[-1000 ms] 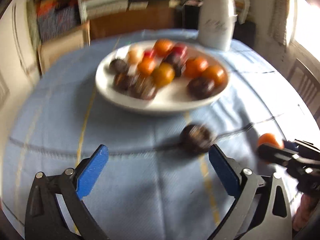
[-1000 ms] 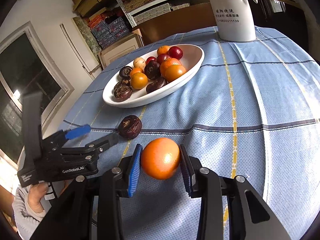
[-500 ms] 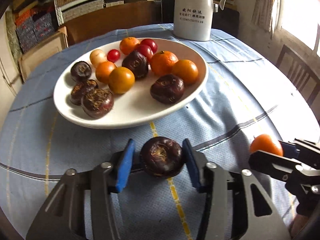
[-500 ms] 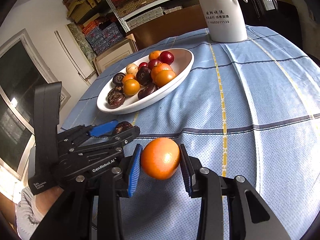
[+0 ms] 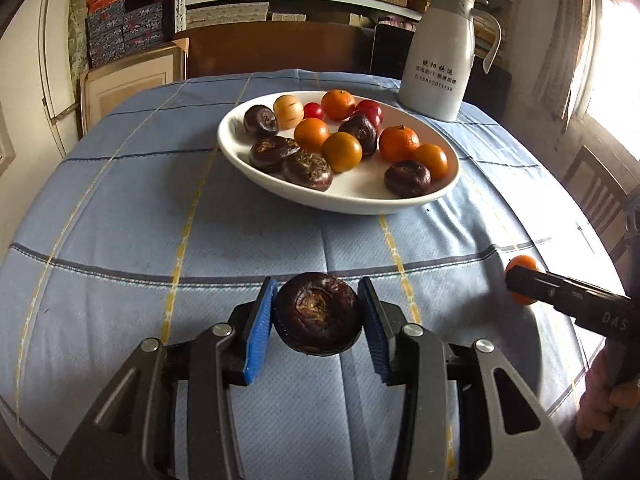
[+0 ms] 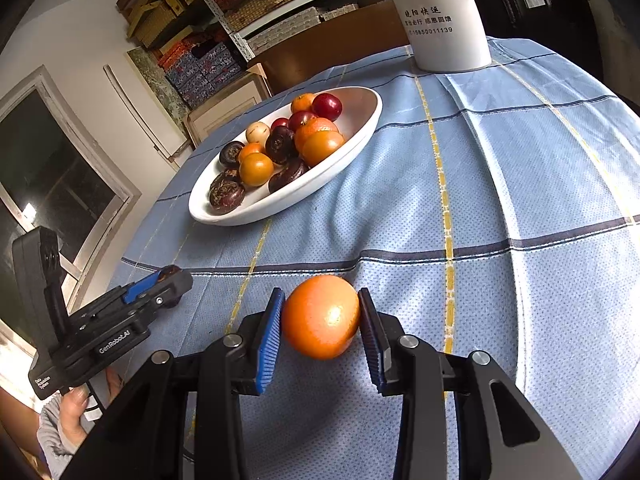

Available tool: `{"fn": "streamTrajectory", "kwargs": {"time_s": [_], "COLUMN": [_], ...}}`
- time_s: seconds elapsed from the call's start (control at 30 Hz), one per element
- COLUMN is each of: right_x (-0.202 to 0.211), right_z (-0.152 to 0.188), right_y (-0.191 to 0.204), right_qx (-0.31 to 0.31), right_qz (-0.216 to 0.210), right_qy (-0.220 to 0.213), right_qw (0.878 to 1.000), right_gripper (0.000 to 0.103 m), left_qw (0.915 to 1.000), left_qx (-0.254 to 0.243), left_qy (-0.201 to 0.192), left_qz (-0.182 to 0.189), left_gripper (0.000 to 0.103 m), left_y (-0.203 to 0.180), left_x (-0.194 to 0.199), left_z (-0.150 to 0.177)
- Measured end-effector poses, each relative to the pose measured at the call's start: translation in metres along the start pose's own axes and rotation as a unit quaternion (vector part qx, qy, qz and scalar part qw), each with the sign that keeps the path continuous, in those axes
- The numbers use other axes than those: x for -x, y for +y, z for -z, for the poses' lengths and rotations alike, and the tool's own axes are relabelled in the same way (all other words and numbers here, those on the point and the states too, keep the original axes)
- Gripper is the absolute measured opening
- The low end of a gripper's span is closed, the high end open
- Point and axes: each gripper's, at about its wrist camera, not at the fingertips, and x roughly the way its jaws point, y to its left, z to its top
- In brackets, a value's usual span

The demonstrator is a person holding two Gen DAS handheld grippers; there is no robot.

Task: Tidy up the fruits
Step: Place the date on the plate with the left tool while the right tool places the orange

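Dark fruit (image 5: 317, 314) between left gripper (image 5: 317, 322) pads

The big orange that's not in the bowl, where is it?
The orange sits between the right gripper's blue pads, low in the right wrist view, nearer the camera than the white bowl.

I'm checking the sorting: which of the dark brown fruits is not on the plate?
The dark brown fruit clamped in the left gripper, over the blue cloth. The other dark ones all lie on the white plate.
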Motion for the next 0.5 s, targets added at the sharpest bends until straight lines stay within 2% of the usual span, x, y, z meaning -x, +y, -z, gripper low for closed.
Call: {"fn": "streamTrajectory", "kwargs": {"time_s": [0.17, 0.27, 0.4, 0.5], "right_x": [0.007, 0.014, 0.021, 0.025], "right_z": [0.000, -0.004, -0.036, -0.066], "right_y": [0.007, 0.018, 0.023, 0.023], "right_qx": [0.014, 0.034, 0.029, 0.020], "right_qz": [-0.009, -0.016, -0.030, -0.026], "right_qy": [-0.018, -0.036, -0.052, -0.070], "right_qw": [1.000, 0.999, 0.998, 0.997], "right_gripper": [0.037, 0.037, 0.037, 0.037], "left_qw": [0.9995, 0.9991, 0.9985, 0.9982], "left_qx": [-0.014, -0.011, 0.007, -0.011], "left_qy": [-0.029, -0.041, -0.043, -0.045], "left_qz": [-0.006, 0.003, 0.034, 0.039], "left_gripper": [0.041, 0.041, 0.041, 0.041], "left_y": [-0.006, -0.004, 0.000, -0.016], "left_x": [0.012, 0.016, 0.013, 0.006], "left_z": [-0.004, -0.020, -0.048, -0.064]}}
